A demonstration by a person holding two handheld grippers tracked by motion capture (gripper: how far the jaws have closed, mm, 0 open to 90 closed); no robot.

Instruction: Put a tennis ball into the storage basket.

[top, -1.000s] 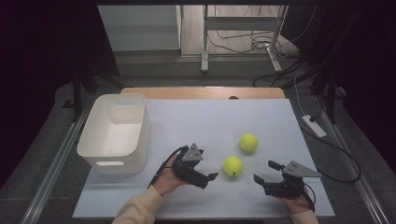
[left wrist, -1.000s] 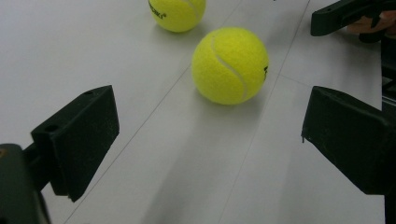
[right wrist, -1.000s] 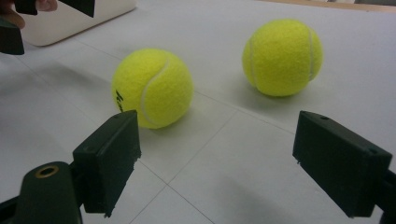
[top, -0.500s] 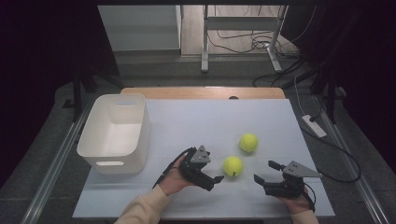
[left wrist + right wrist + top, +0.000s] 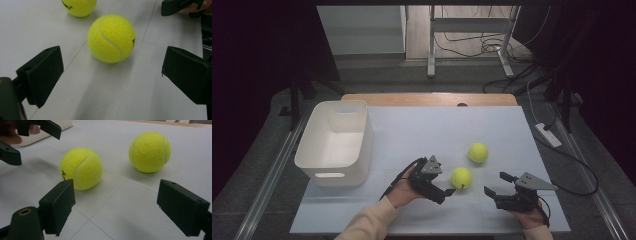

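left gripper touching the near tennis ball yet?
Apart. The left gripper view shows the left gripper open, bare table between both jaws and the near tennis ball, which sits ahead of the jaw tips.

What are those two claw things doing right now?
Left gripper: jaws open, empty, close to the nearer tennis ball.
Right gripper: jaws open, empty.

White bin (image 5: 334, 142) on the table's (image 5: 412, 130) left.

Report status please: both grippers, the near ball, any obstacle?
Left gripper open, closing on near tennis ball, not touching. Right gripper open, idle. Second ball clear behind.
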